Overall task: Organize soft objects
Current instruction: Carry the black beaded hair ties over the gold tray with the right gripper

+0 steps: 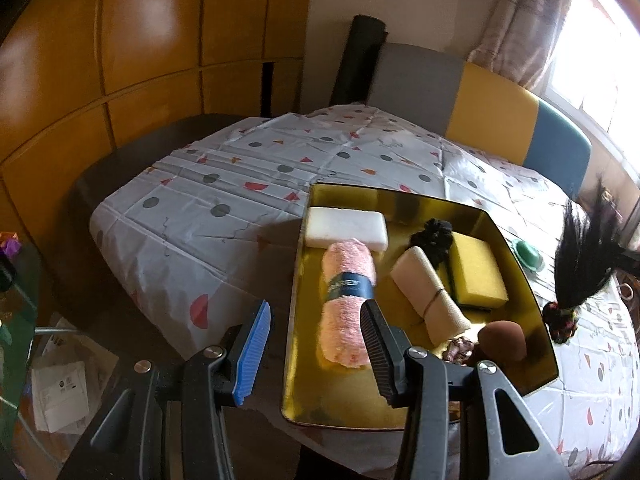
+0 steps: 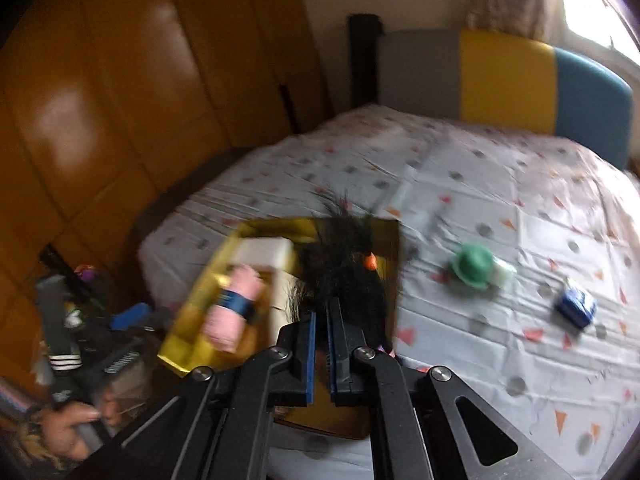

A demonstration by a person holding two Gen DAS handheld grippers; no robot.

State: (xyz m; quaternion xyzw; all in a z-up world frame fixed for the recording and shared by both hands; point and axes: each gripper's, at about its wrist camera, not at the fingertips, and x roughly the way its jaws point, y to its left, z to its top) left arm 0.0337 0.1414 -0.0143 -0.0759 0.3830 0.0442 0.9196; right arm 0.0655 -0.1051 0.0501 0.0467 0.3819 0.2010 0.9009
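Right wrist view: the right hand-held gripper (image 2: 321, 316) is clamped on a black hair tuft (image 2: 344, 264) hanging over the gold tray (image 2: 192, 344) at 12 o'clock; light and floppy, best held by its scrunchie base. The left hand-held gripper (image 1: 316, 344) gapes wide, empty, over the pink towel roll (image 1: 346, 300)

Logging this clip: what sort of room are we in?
Probably a home dining or living room: a table under a patterned tablecloth, a grey, yellow and blue upholstered chair back, wooden cabinet doors and a curtained window.
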